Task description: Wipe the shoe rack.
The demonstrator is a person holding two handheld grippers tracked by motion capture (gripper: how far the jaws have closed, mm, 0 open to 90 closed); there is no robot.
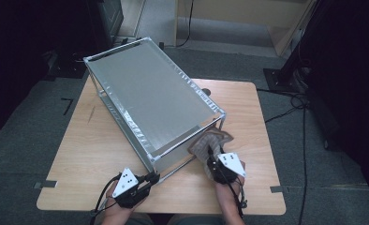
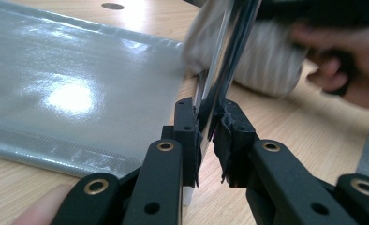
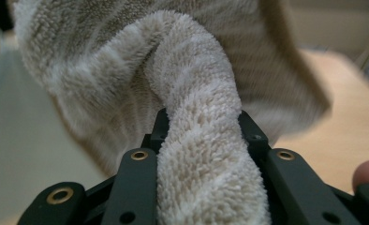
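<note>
A: What was the left hand-held gripper (image 1: 152, 177) doing?

B: It was clenched on the near corner of the metal-framed storage box (image 1: 150, 96). In the left gripper view its jaws pinched a thin upright post of the frame (image 2: 215, 79) between them, right where the post met the grey sheet of the box's side (image 2: 79, 89).

A: And the box itself?

B: It stood on the wooden desk (image 1: 248, 122), set at an angle across it, its far end reaching past the desk's back-left edge. Its grey top panel was flat and shiny.

A: Where was the towel?

B: The beige towel (image 1: 210, 142) sat at the box's near right corner, just beside the frame and touching the desk. The right hand-held gripper (image 1: 211, 156) was grasping it. In the right gripper view a thick roll of the towel (image 3: 206, 140) ran up between the jaws, which pressed it from both sides, and the rest hung bunched ahead of them.

A: Could you see the towel from the other side?

B: Yes, in the left gripper view it was a blurred pale bundle (image 2: 262, 61) beyond the post, with the person's right hand (image 2: 346, 70) next to it.
</note>
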